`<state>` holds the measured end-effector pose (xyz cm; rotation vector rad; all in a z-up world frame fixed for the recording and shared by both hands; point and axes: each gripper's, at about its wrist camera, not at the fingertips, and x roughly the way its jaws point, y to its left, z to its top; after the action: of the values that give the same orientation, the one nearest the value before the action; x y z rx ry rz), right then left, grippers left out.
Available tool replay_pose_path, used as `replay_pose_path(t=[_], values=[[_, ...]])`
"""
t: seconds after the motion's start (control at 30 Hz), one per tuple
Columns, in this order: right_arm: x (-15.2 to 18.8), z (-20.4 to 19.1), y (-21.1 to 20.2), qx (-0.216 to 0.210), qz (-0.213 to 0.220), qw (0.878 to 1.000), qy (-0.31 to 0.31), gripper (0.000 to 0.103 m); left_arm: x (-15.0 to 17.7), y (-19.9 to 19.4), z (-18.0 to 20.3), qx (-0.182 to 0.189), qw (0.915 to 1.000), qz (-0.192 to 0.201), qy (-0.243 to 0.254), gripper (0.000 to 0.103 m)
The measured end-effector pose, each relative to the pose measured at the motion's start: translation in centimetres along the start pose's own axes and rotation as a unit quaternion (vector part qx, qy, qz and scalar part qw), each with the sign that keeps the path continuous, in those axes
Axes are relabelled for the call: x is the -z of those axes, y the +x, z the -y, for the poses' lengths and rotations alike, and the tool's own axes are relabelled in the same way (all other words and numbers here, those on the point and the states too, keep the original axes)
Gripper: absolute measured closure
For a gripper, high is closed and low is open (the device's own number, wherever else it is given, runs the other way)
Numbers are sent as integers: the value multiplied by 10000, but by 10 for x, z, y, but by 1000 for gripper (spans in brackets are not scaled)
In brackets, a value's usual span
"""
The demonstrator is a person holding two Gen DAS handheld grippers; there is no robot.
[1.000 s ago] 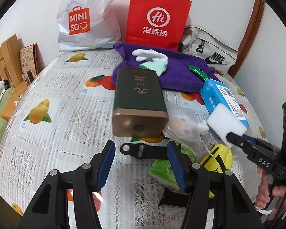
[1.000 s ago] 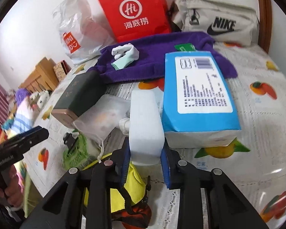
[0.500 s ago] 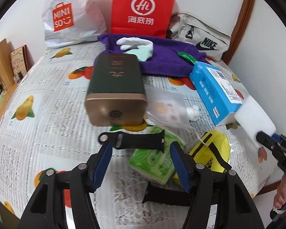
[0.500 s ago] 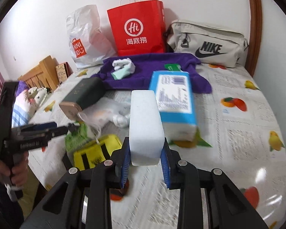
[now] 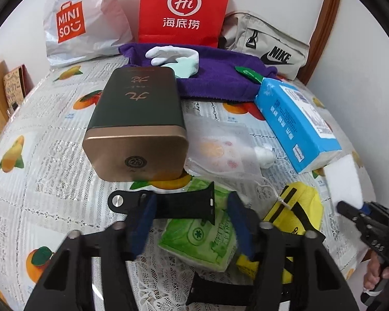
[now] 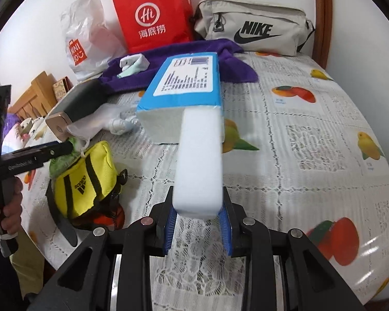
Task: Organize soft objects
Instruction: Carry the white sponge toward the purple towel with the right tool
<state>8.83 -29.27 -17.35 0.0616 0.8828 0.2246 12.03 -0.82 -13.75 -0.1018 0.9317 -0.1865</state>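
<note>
Your left gripper [image 5: 190, 223] hangs unclamped over the black watch strap [image 5: 166, 206] and green plush pouch [image 5: 202, 235], its jaws having just been narrowing. Your right gripper [image 6: 198, 223] clamps the white sponge block [image 6: 199, 160] above the fruit-print tablecloth [image 6: 311, 134], just beside the blue tissue pack [image 6: 186, 80].

Reading "MINI SO" on the white plastic bag [image 5: 84, 20], far left against the wall. Showing "Hi" in a circle over 海底捞 on the red paper bag [image 5: 183, 9], far centre. Carrying "NIKE" with swoosh on the beige pouch [image 6: 254, 27], far right. Bearing gold characters, not legible, on the dark green tin [image 5: 140, 98]. Showing a barcode and small blue print, too fine to read, on the blue tissue pack [image 6: 186, 80]. Printing an adidas logo, upside down, on the near yellow pouch [image 6: 83, 178].
</note>
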Motion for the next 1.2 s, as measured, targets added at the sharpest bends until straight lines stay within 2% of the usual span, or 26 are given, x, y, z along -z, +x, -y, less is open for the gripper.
replay_pose_path(t=[0.13,0.17,0.2,0.3,0.53,0.57,0.63,1.2], values=[[-2,-3,7,66,-14,10000,-60,62,-1,-5,-8,137,9999,60,-79,69],[-3,-4,9,67,-23,10000,-38,59,-1,-7,-9,166,9998,77,-95,79],[-4,-4,10,48,-20,10000,-16,56,-2,-9,-10,199,9997,87,-98,83],[-8,-5,12,51,26,10000,5,54,-3,-12,-14,201,9997,104,-108,90],[-12,-8,14,169,36,9998,-29,55,-1,-22,-24,167,9995,186,-205,95],[-12,-8,14,184,34,9998,-30,59,0,-24,-25,153,9995,211,-202,95],[-12,-7,14,176,25,9998,1,74,0,-29,-27,141,9994,244,-197,96],[-22,-19,-11,49,226,9996,-158,74,-14,-79,-40,-11,9958,835,-367,98]])
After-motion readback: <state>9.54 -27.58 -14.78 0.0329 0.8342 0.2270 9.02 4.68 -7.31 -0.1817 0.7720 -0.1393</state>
